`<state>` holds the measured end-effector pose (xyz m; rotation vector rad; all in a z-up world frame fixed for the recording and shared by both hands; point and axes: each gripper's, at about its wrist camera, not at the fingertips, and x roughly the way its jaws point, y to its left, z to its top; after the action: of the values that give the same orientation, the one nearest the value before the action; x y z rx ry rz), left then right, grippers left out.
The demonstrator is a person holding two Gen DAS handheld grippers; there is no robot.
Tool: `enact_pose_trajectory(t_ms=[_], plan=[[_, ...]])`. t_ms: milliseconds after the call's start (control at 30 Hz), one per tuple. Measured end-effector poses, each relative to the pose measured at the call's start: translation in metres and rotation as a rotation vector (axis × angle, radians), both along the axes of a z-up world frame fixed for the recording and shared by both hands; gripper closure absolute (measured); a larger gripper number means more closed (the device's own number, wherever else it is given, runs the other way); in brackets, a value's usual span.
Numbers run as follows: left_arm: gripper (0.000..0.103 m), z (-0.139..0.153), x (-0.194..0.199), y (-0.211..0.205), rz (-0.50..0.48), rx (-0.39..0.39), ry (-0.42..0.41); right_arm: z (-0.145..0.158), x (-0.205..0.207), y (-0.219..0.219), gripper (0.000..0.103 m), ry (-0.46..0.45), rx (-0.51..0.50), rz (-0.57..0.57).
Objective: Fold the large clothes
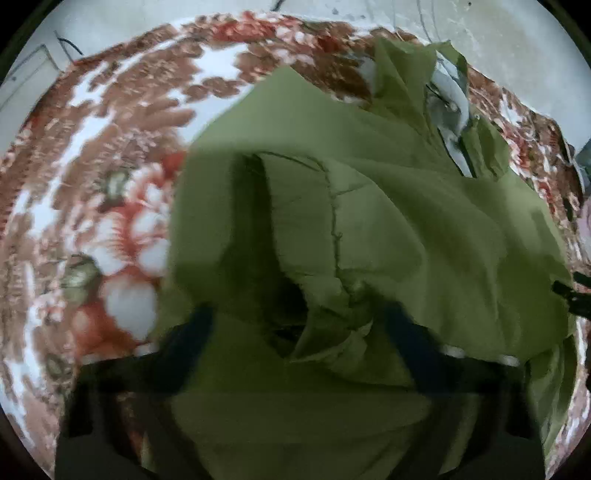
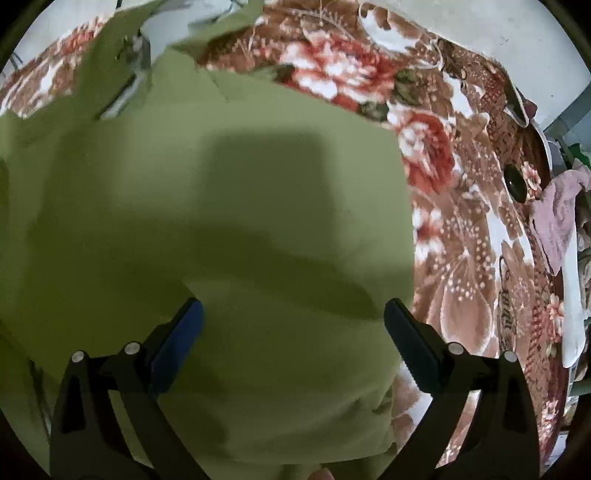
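Observation:
A large olive-green garment [image 1: 406, 221] lies on a floral cloth [image 1: 92, 184], bunched into folds in the left wrist view. My left gripper [image 1: 295, 332] has its jaws spread, and green fabric is heaped over and between the fingers [image 1: 192, 339]. In the right wrist view the same garment [image 2: 221, 203] lies flat and smooth. My right gripper [image 2: 293, 325] is open just above it, with nothing between the fingers [image 2: 410, 339]. The garment's collar end with a pale lining [image 2: 173, 26] lies at the far side.
The red, brown and white floral cloth [image 2: 461, 184] covers the surface. A dark round object [image 2: 515, 182] sits on it at the right. A pink cloth [image 2: 557, 221] lies beyond the right edge. Pale floor [image 1: 498, 48] is behind.

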<state>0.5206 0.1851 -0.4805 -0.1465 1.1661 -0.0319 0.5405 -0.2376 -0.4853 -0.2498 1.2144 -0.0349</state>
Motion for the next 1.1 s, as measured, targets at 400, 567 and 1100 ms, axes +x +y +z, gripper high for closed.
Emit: enact_pose_trajectory(t_ms=[400,567,1100], plan=[[0.081,0.007,0.003,0.005,-0.049,0.060,0.018,-0.026,0.004,-0.001,0.005,0.030,0.014,0.057],[0.064,-0.022,0.002,0.006,-0.054,0.074,0.042,-0.034,0.000,-0.002,0.005,0.001,0.034,0.047],[0.018,0.087,0.129,-0.022,-0.099,0.101,-0.154,0.064,0.143,0.010,0.005,-0.179,0.260,0.037]])
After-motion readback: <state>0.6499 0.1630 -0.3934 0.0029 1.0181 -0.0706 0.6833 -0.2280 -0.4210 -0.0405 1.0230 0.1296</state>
